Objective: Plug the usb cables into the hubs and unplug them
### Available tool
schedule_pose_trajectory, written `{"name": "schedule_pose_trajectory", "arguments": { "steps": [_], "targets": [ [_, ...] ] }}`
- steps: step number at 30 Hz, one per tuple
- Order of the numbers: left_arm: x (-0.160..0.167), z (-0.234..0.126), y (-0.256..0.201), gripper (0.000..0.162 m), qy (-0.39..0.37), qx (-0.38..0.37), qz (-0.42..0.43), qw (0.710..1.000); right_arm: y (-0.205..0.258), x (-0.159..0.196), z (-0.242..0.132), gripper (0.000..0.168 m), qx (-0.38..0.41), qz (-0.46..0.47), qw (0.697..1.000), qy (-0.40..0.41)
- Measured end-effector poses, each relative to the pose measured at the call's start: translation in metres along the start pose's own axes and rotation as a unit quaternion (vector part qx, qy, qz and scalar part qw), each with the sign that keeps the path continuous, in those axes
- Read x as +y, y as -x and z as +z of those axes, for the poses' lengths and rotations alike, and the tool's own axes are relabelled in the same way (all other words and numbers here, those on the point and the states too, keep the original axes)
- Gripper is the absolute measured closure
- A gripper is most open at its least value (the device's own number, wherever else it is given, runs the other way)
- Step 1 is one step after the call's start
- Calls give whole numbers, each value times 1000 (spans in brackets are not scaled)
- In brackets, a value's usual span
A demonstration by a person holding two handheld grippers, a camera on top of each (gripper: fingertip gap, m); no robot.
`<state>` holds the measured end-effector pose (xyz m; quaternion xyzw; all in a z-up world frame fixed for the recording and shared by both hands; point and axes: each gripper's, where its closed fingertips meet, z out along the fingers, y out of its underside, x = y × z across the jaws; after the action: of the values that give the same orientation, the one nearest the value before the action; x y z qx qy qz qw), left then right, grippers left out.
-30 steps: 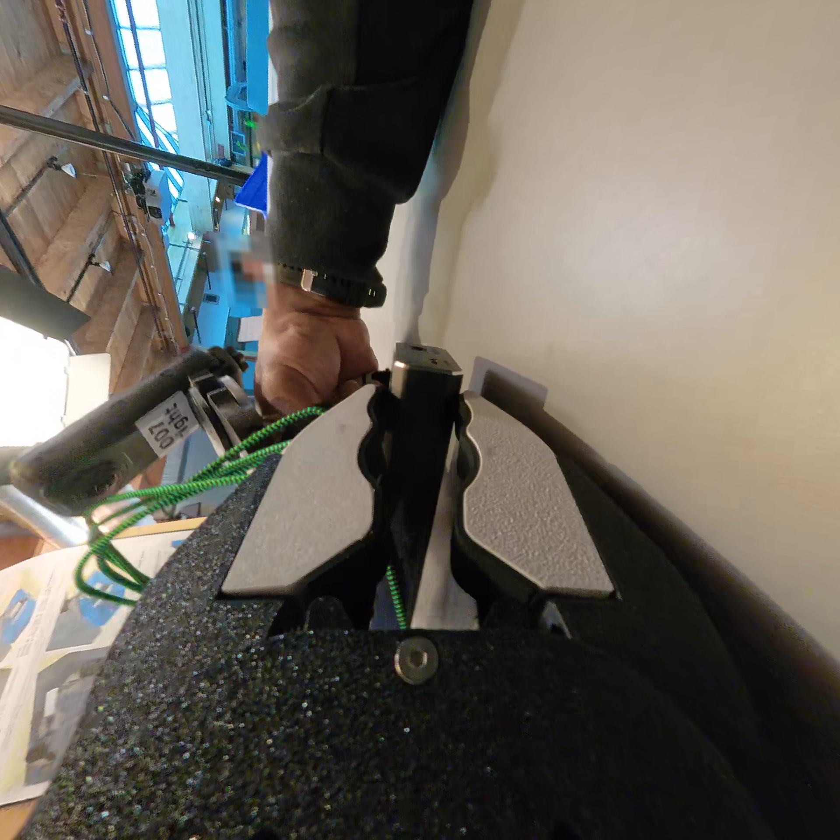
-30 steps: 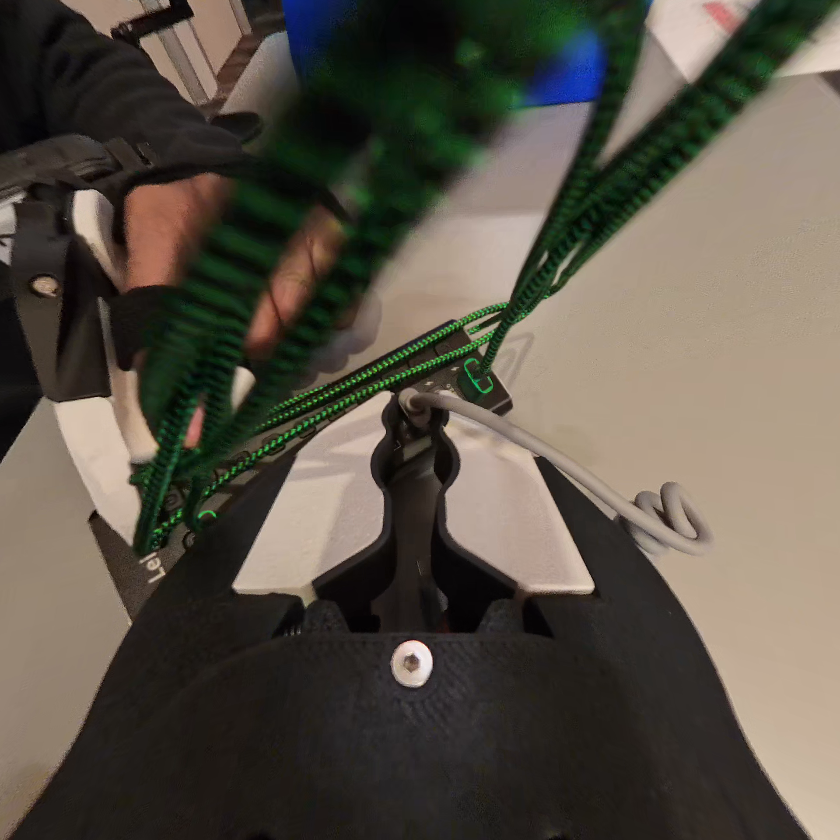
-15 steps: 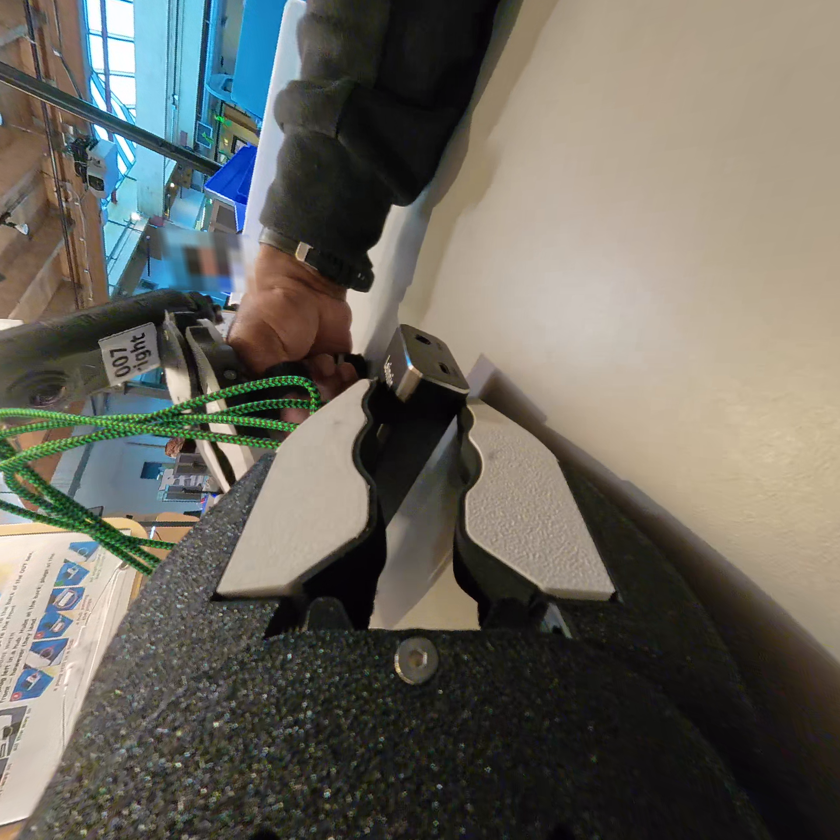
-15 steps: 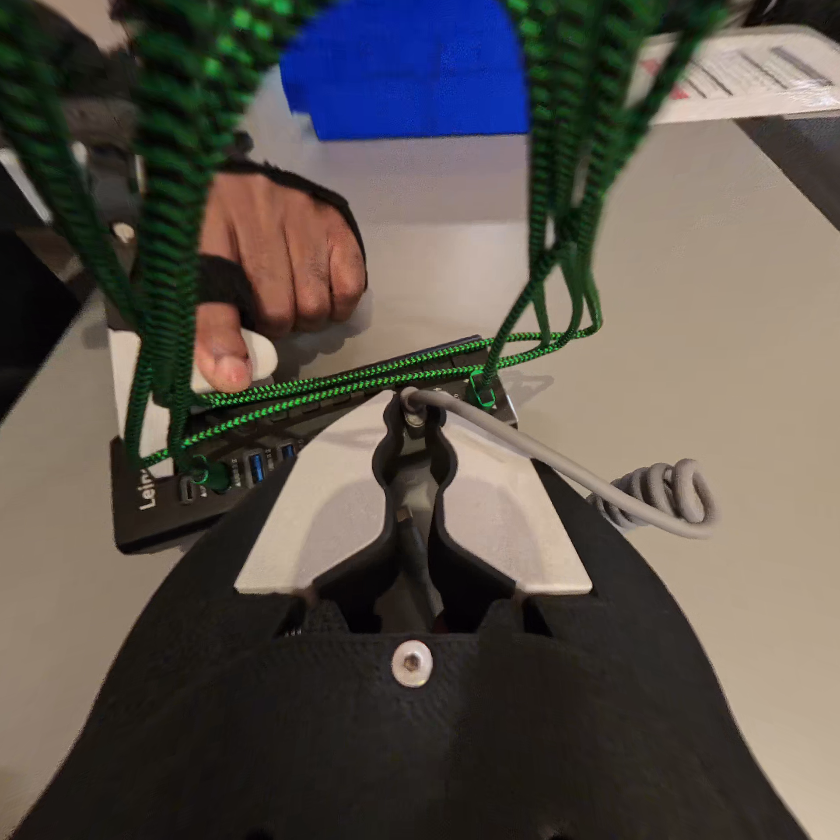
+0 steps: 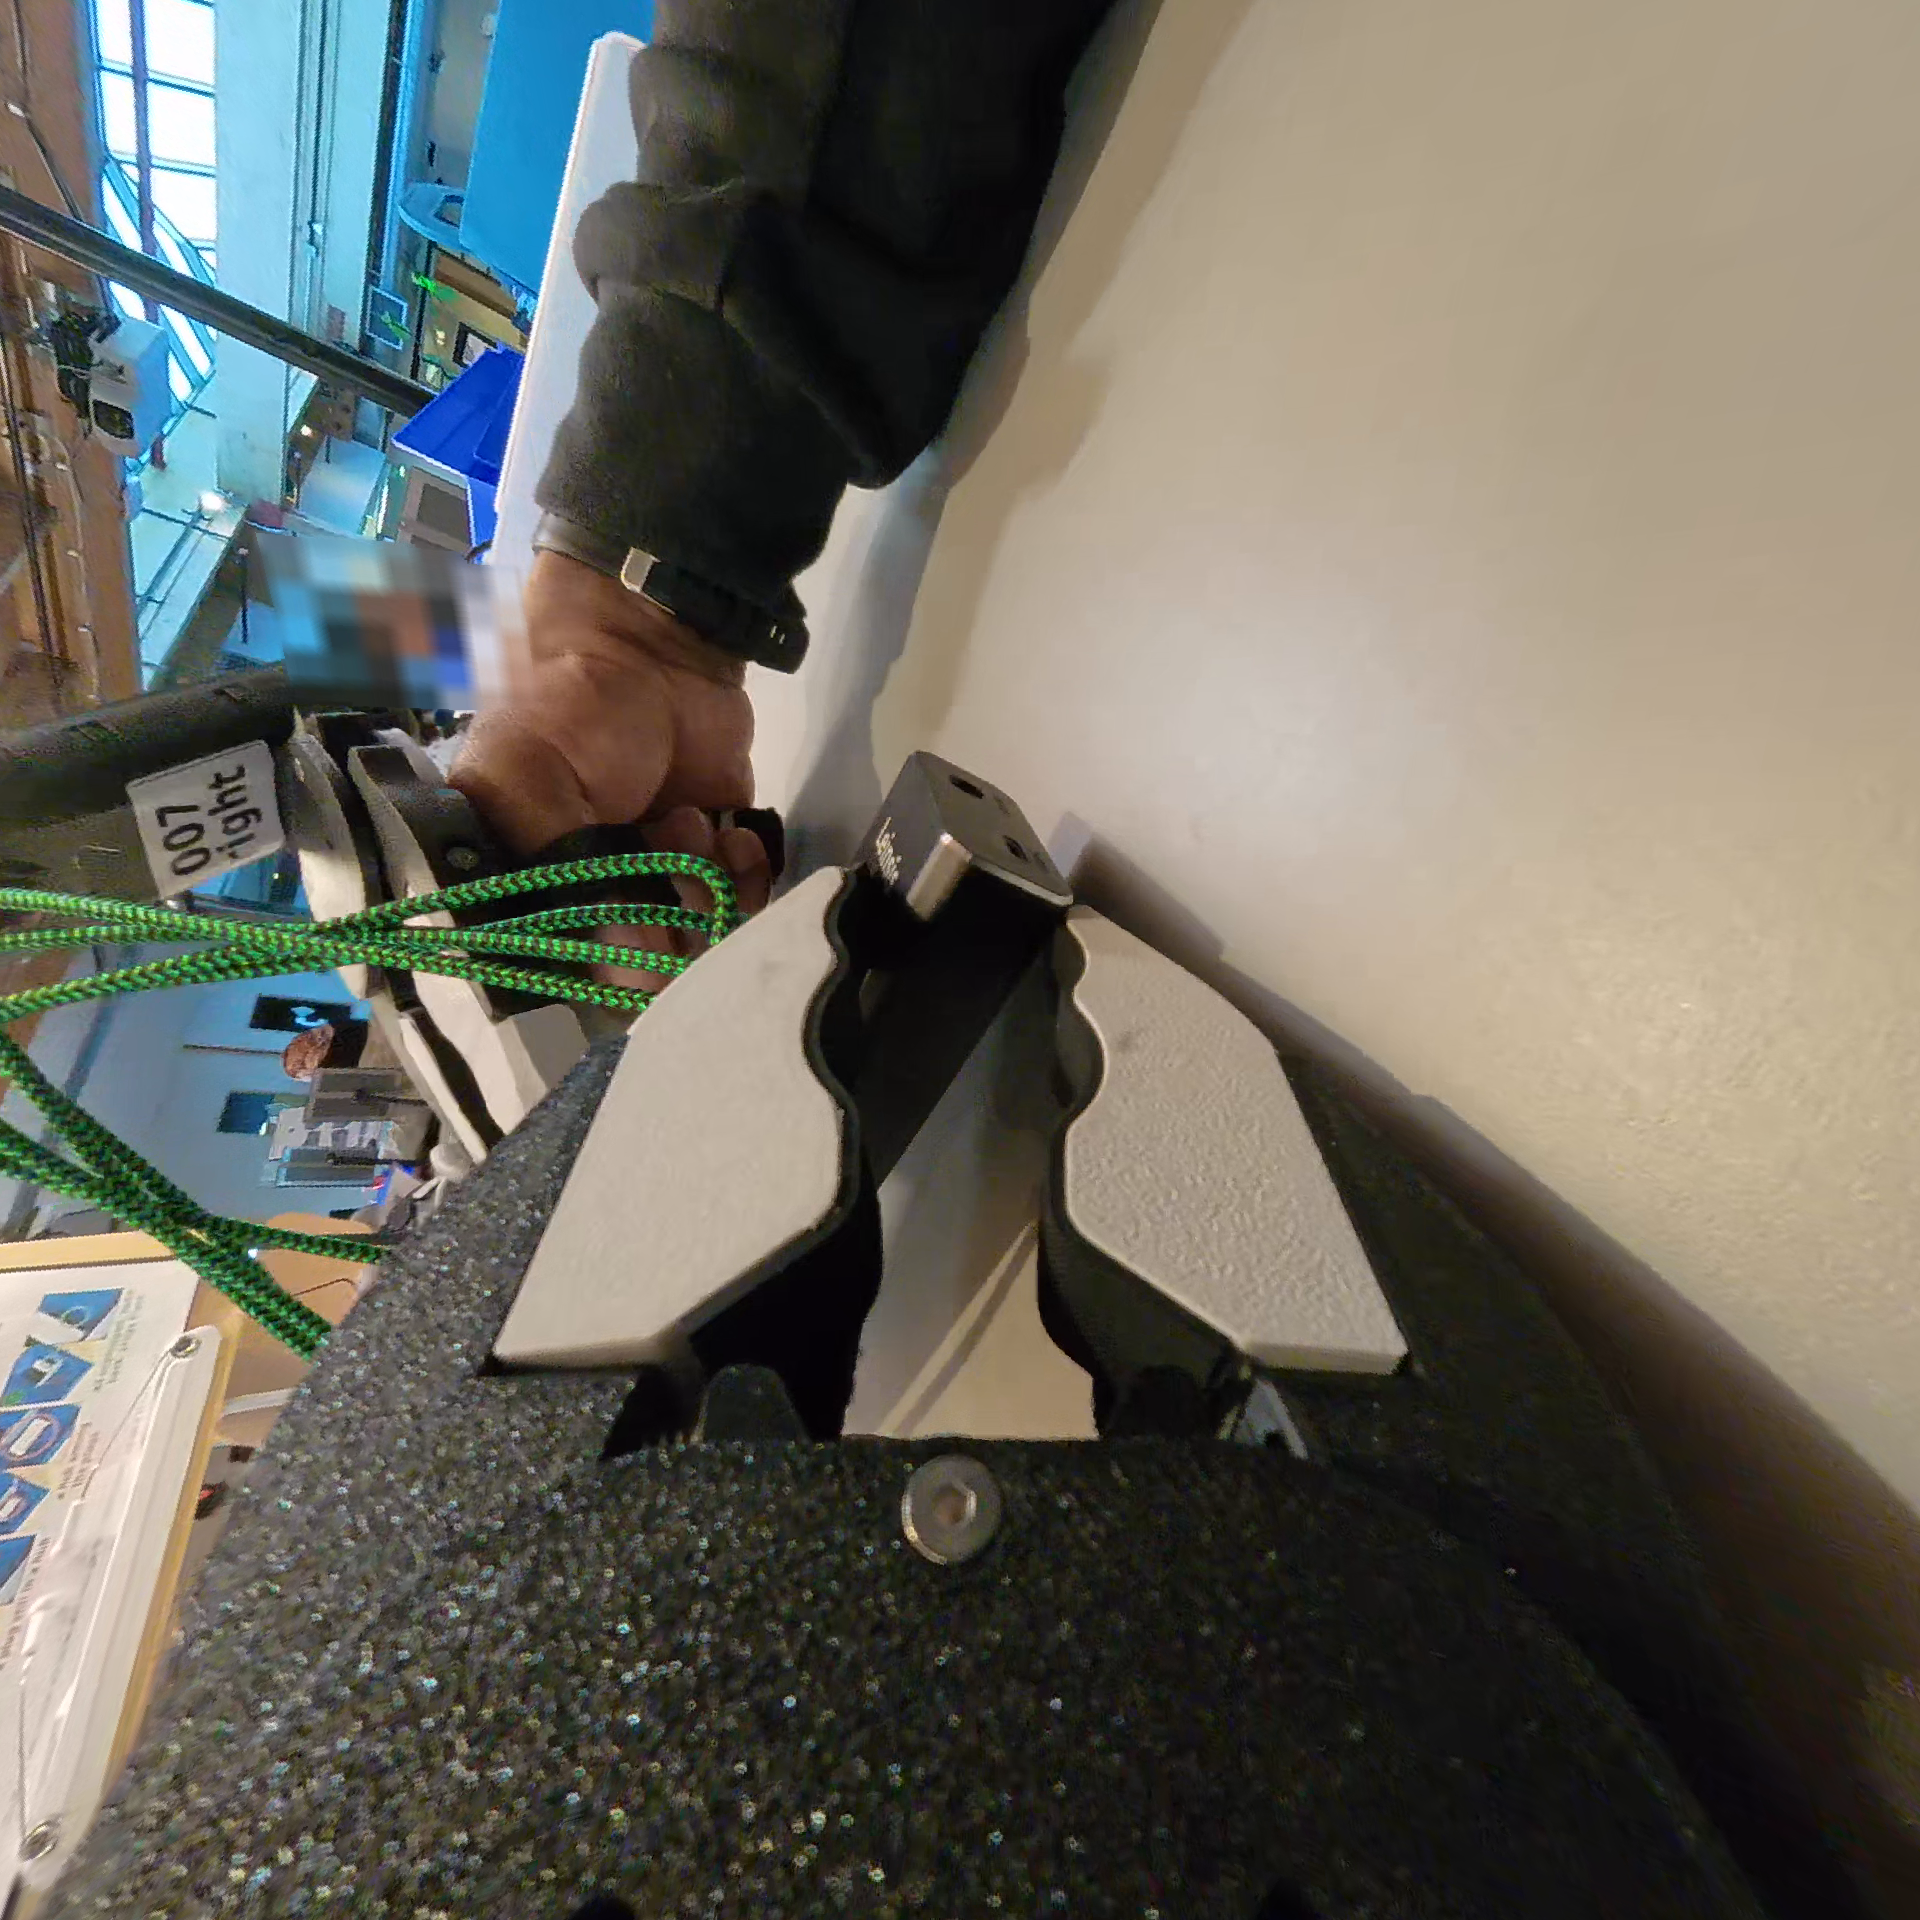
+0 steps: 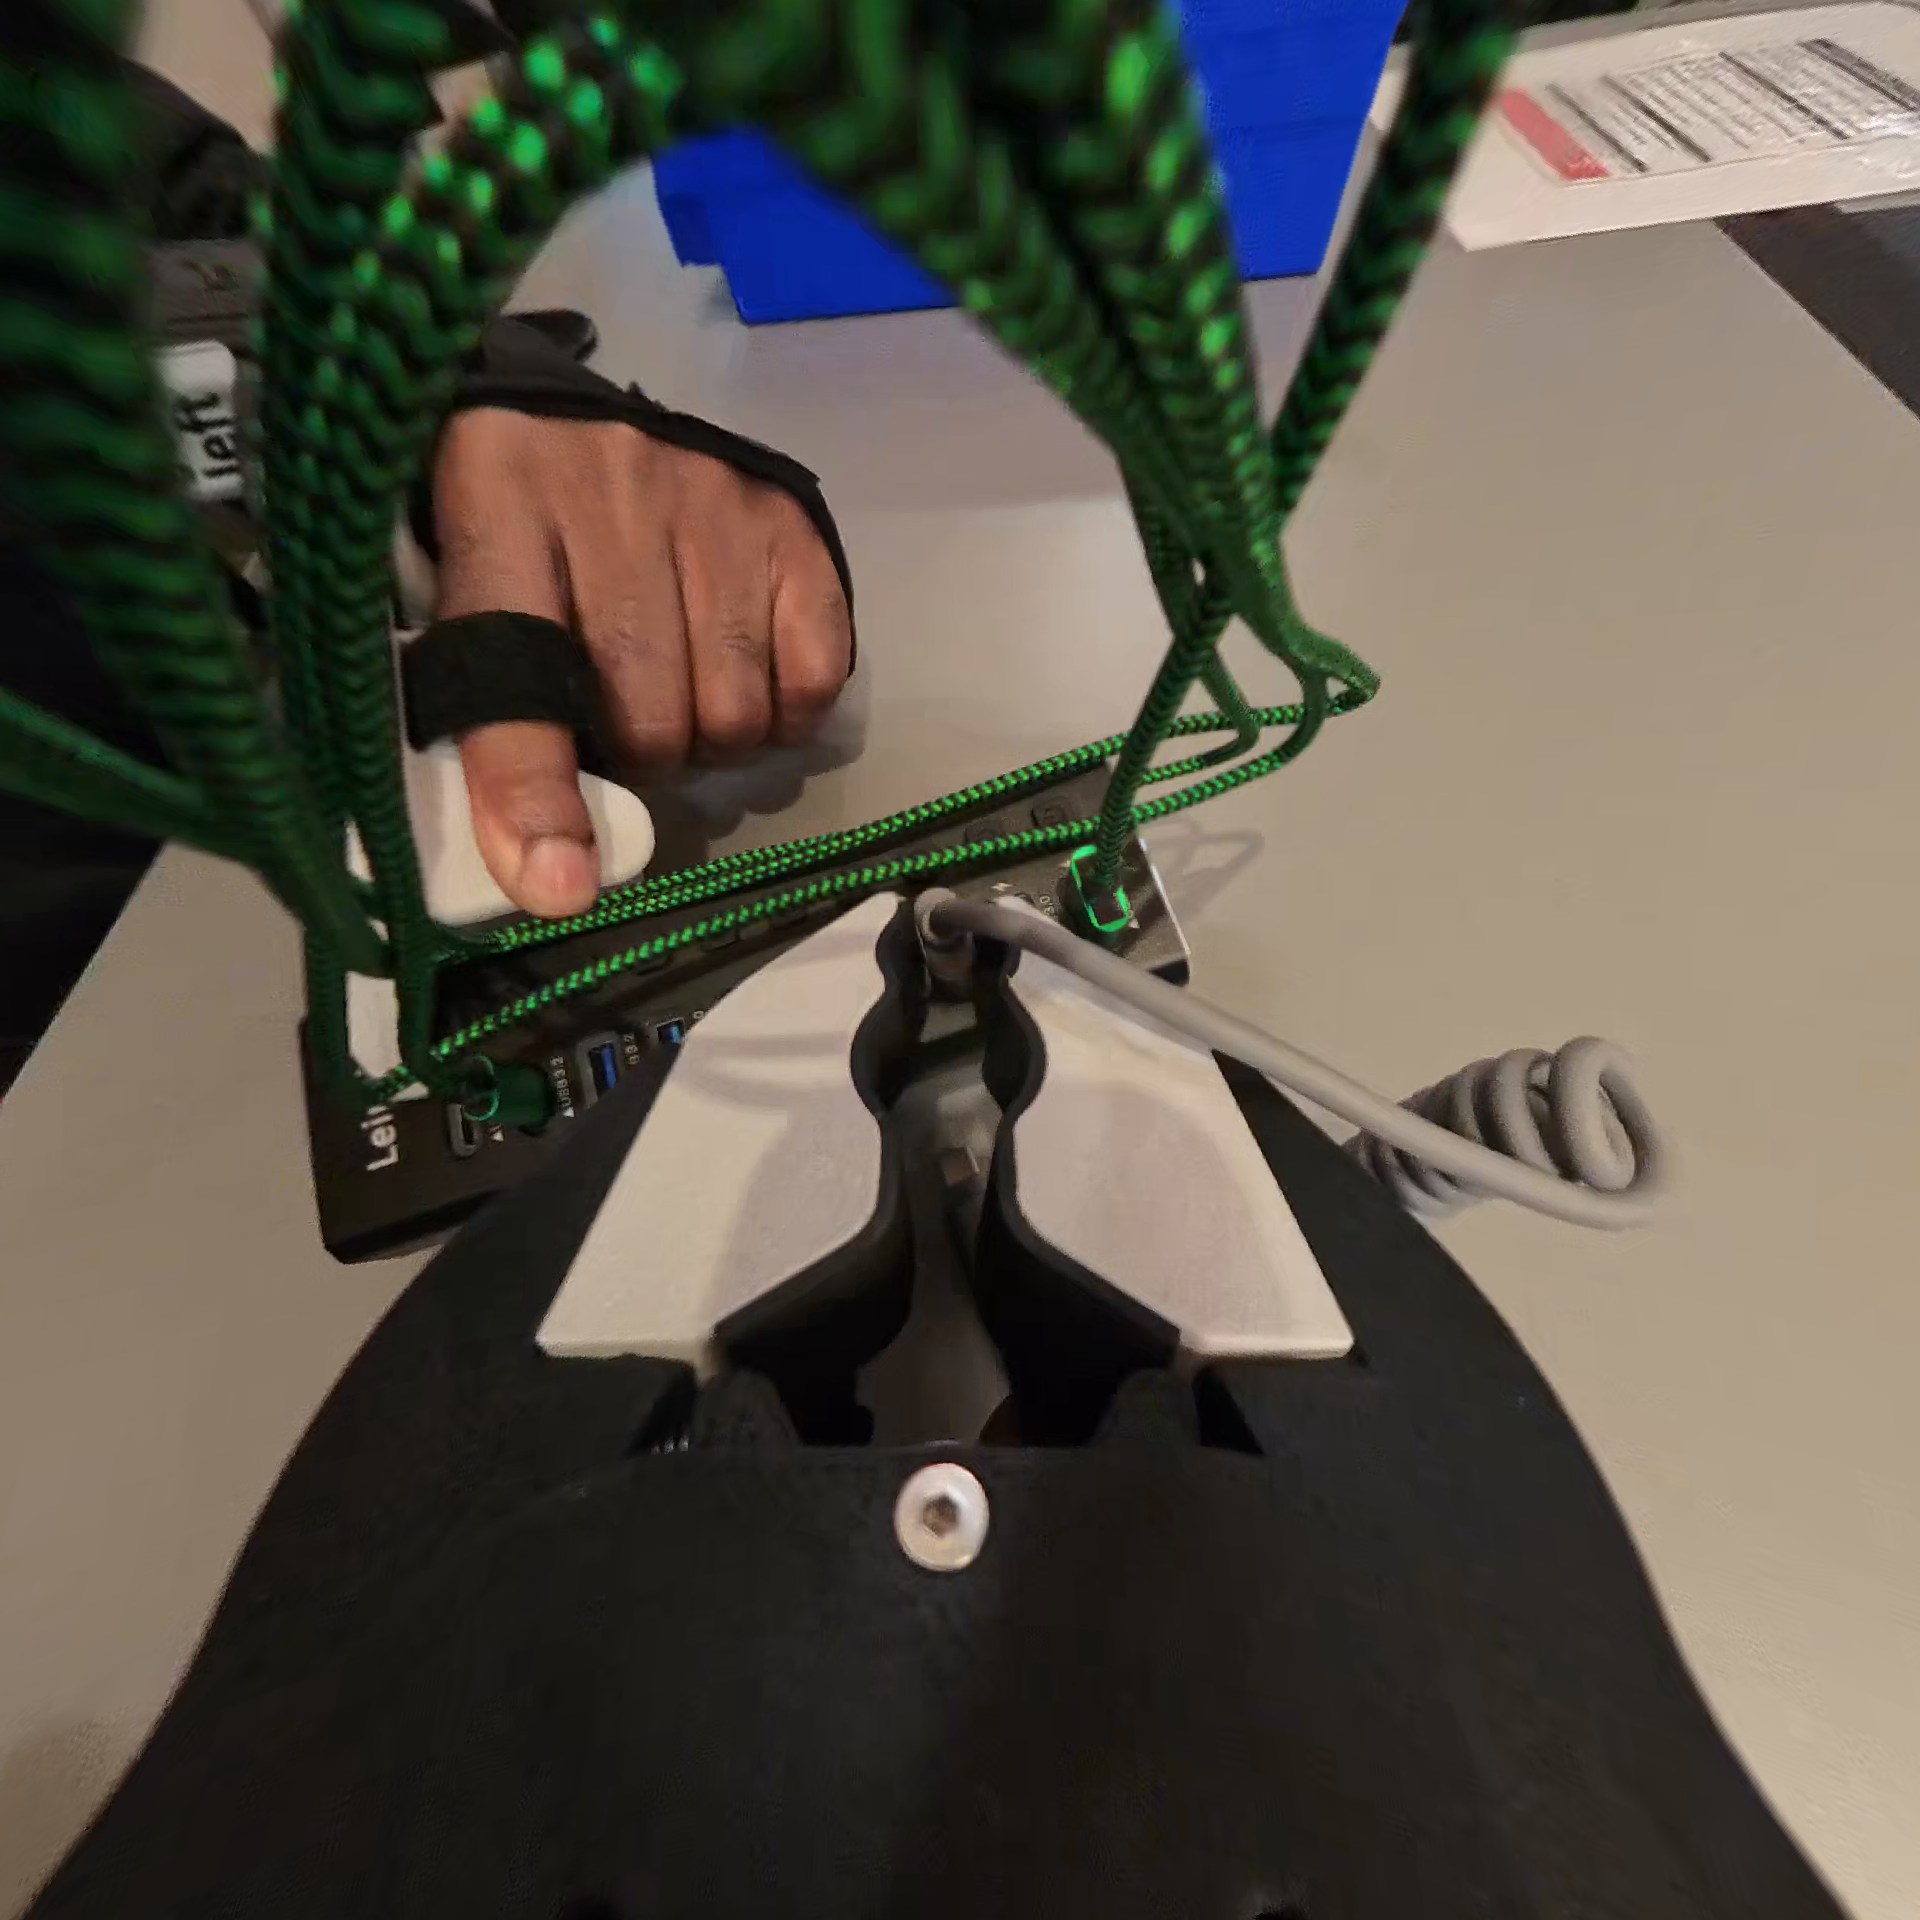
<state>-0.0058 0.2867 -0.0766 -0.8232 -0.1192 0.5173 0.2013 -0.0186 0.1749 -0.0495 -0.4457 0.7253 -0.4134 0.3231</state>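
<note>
The left claw (image 5: 951, 935) is clamped on one end of the black hub (image 5: 961, 847), pinning it against the pale surface (image 5: 1455, 520). In the right wrist view the hub (image 6: 384, 1164) lies lengthwise across the surface (image 6: 1558, 727), with its row of ports facing the camera. The right claw (image 6: 951, 987) is closed on the plug of the grey cable (image 6: 1299, 1060) at the hub's port face. Whether that plug is fully seated cannot be told.

Two green braided cables (image 6: 831, 862) are plugged in, one near each end of the hub. Their loops hang in front of the right camera and hide part of the scene.

Procedure for the step in hand, judged to be seating or withdrawing the grey plug:
- Keep the left claw firm so the hub does not slide or lift.
- Move the right claw straight along the port axis. Do not twist or lever the plug.
- Keep the green loops clear of the claw tips so they do not snag.
- Allow the coiled grey cable (image 6: 1538, 1132) slack so it does not pull the plug sideways.

Containers: a blue bin (image 6: 935, 208) stands at the far side of the surface. Its contents are not visible
</note>
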Motion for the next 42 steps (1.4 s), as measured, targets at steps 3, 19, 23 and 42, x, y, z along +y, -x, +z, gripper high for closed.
{"name": "schedule_pose_trajectory", "arguments": {
  "steps": [3, 19, 23, 42],
  "targets": [
    [-1, -1, -4, 129, -7, 15, -10, 1000, 1, 7, 2, 159, 18, -46, 998, 40],
    [-2, -16, 19, 129, -30, -20, -68, 997, -8, 6, -13, 160, -5, 29, 999, -14],
    [5, -17, 17, 130, -19, -14, -66, 998, -13, 16, -7, 159, 35, -3, 999, 39],
    [33, -60, 84, 123, -47, -126, -462, 876, -68, 28, -29, 160, 265, 138, 952, 64]
  ]
}}
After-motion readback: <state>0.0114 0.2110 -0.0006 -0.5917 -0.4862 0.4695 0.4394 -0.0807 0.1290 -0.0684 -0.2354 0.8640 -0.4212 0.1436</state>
